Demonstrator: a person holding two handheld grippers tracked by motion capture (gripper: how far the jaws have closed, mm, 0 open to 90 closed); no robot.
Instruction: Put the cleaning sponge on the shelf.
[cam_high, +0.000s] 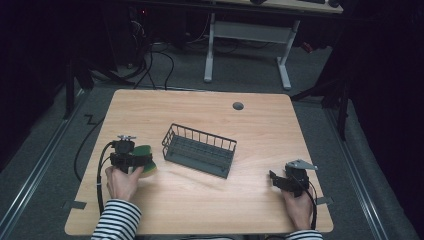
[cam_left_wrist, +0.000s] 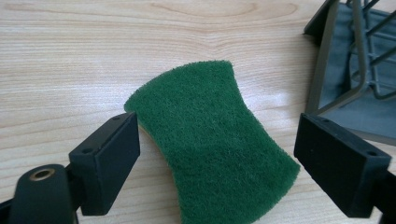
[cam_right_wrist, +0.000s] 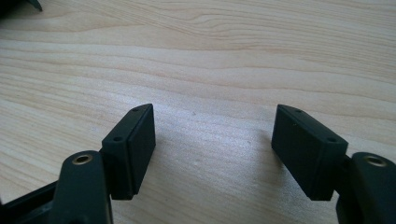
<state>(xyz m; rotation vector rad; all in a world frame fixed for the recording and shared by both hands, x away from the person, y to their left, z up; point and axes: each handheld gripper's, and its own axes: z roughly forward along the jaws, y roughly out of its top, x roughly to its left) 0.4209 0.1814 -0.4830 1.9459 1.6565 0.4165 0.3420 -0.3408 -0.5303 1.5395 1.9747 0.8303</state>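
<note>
Green sponge (cam_left_wrist: 212, 140) lies flat on the table between the left gripper's (cam_left_wrist: 217, 163) spread jaws, unclamped; closing off-centre could skid it toward the rack (cam_left_wrist: 348, 70) just beyond.

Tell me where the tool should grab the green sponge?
Probably at its narrow waist. The sponge lies flat on the table, pinched in at the middle. The open left tool already straddles it from above, so closing across that waist should hold.

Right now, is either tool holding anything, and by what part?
Nothing is held. The left tool stands open around the green sponge, its pads not pressing on it. The right tool is open over bare table.
</note>
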